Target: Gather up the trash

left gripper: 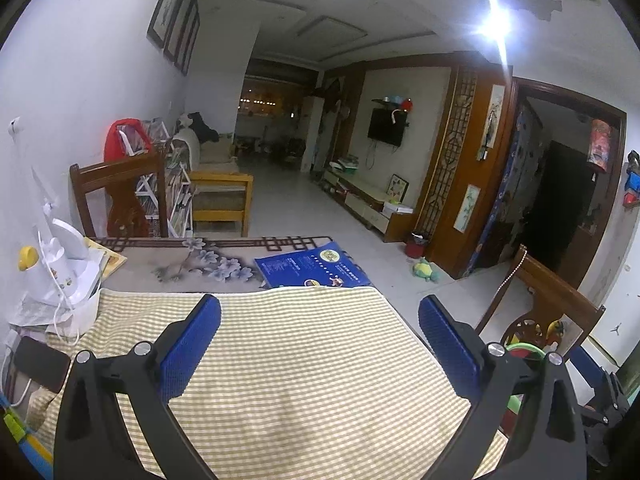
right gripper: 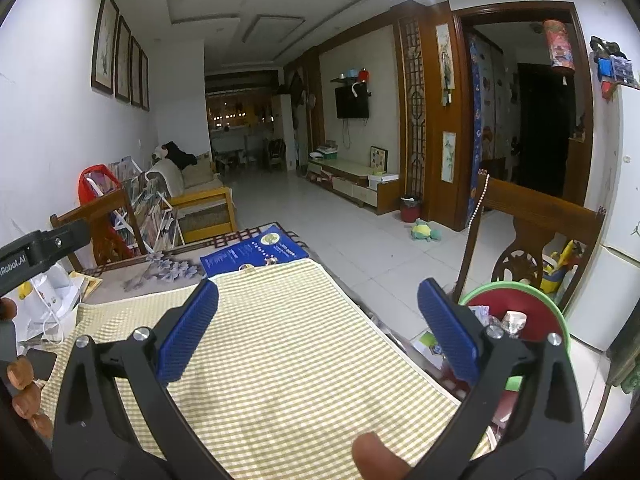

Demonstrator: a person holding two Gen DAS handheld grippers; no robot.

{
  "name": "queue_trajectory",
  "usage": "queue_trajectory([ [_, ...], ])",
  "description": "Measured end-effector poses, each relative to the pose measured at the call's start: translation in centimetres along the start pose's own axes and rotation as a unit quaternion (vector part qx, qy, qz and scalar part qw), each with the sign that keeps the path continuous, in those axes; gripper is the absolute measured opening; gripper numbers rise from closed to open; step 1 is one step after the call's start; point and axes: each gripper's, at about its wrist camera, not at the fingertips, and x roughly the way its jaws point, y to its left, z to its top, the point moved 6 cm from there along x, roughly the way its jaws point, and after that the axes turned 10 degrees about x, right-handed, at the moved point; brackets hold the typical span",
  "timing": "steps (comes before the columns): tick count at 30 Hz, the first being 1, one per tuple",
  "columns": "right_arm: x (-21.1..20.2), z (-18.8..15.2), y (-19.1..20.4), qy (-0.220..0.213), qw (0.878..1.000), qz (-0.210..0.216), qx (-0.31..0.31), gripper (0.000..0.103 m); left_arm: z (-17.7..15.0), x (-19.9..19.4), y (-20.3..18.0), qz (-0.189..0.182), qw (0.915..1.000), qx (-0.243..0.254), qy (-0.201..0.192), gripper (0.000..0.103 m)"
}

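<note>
Both tongs stand spread and hold nothing: the left tongs (left gripper: 320, 344) and the right tongs (right gripper: 318, 330) hover side by side over the checked cloth (left gripper: 288, 360) on the tabletop (left gripper: 168, 276). Left of that cloth sit a white appliance (left gripper: 66, 268) and a dark phone (left gripper: 40, 363); beyond its far edge lies a blue booklet (left gripper: 310, 266). Right of the cloth, off the edge, a green-rimmed red basin (right gripper: 536, 316) already holds crumpled trash (right gripper: 514, 320). No litter shows on the cloth, so collecting seems nearly done. Each tool is held level, pointing across the room.
</note>
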Motion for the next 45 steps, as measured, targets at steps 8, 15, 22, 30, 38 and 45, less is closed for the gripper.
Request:
queue_trajectory([
  [8,0.0,-0.5,-0.2,0.014,1.0,0.003,-0.001,0.098,-0.3,-0.3,-0.2,0.002,0.9999,0.012,0.005,0.095],
  [15,0.0,-0.9,-0.1,0.018,1.0,0.002,-0.004,0.098,-0.6,-0.6,-0.1,0.01,0.9997,0.021,0.007,0.095],
  [22,0.3,-1.3,-0.5,0.031,1.0,-0.001,-0.001,0.098,-0.7,-0.8,0.0,0.009,0.9997,0.021,0.012,0.095],
  [30,0.3,-1.8,-0.6,0.039,0.999,0.002,-0.002,0.098,-0.8,-1.0,0.1,0.011,0.9996,0.021,0.014,0.095],
  [38,0.0,-2.2,-0.8,0.045,0.999,0.002,-0.003,0.098,-0.8,-1.1,0.1,0.011,0.9996,0.021,0.014,0.095],
  [45,0.4,-2.6,-0.7,0.059,0.998,0.009,-0.009,0.098,-1.3,-1.3,0.4,0.01,0.9995,0.017,0.024,0.095],
])
